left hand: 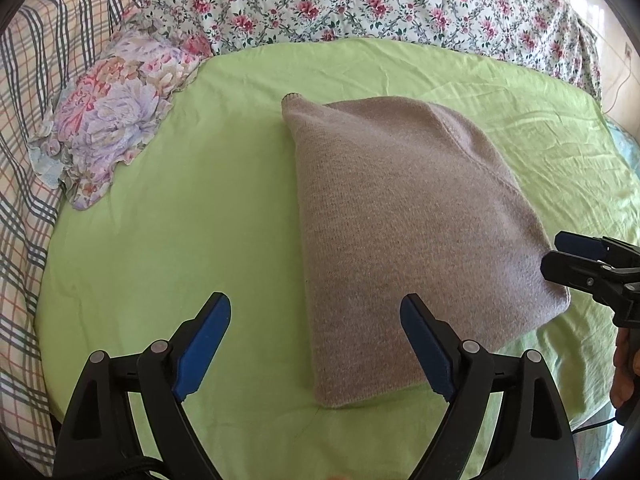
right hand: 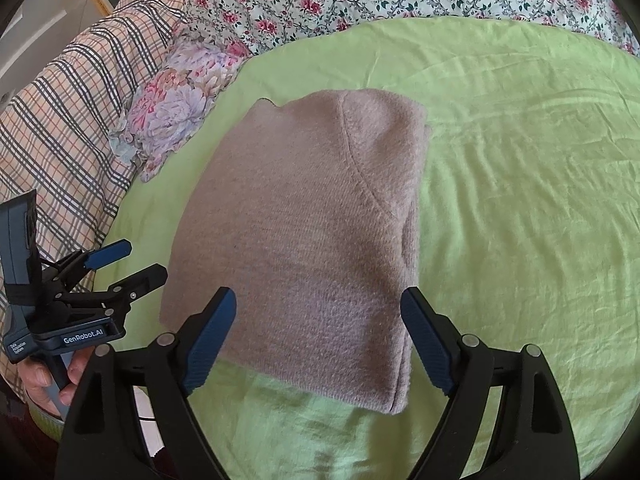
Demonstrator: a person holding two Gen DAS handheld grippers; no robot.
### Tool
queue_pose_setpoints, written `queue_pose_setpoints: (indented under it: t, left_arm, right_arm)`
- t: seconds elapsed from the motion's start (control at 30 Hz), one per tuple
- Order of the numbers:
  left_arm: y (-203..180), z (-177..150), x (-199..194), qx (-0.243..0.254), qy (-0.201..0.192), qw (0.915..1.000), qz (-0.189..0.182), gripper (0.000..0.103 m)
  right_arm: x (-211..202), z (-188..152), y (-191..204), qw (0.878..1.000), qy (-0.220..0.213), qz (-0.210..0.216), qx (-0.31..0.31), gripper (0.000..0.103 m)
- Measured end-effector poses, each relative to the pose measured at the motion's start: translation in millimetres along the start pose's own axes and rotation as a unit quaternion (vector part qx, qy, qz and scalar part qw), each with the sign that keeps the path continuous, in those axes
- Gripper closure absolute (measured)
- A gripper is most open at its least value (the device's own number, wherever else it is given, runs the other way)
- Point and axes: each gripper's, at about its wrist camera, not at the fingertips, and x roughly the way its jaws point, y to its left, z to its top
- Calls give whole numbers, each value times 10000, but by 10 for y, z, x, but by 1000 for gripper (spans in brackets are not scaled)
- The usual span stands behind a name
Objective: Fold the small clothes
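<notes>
A beige knitted garment (left hand: 404, 224) lies folded into a thick rectangle on the green sheet (left hand: 192, 184); it also shows in the right wrist view (right hand: 304, 236). My left gripper (left hand: 316, 332) is open and empty, hovering over the garment's near left corner. My right gripper (right hand: 318, 328) is open and empty, above the garment's near edge. The right gripper also shows at the right edge of the left wrist view (left hand: 560, 256), beside the garment's right corner. The left gripper appears at the left of the right wrist view (right hand: 144, 260), open, just off the garment's left edge.
A floral pillow (left hand: 108, 120) lies at the left of the green sheet. A plaid blanket (left hand: 28, 120) covers the far left. A flowered quilt (left hand: 360, 0) is bunched along the back. The green sheet (right hand: 520, 184) stretches to the right of the garment.
</notes>
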Motion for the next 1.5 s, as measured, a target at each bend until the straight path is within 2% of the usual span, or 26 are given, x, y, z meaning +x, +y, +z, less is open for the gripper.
queue_pose_setpoints:
  t: [0.23, 0.37, 0.67, 1.5]
  left_arm:
    - [-30, -91, -108, 85, -85, 9998, 148, 13]
    - [-80, -154, -164, 273, -206, 9989, 326, 6]
    - [-108, -241, -198, 370, -182, 9983, 421, 5]
    - [-93, -249, -136, 268, -98, 9993, 240, 4]
  right_arm:
    - [-95, -103, 77, 9999, 8, 31, -144, 14]
    - [-108, -173, 105, 9999, 19, 47, -140, 13]
    - [-124, -237, 122, 9999, 26, 37, -156, 12]
    - [-87, -246, 144, 9997, 83, 21, -248, 9]
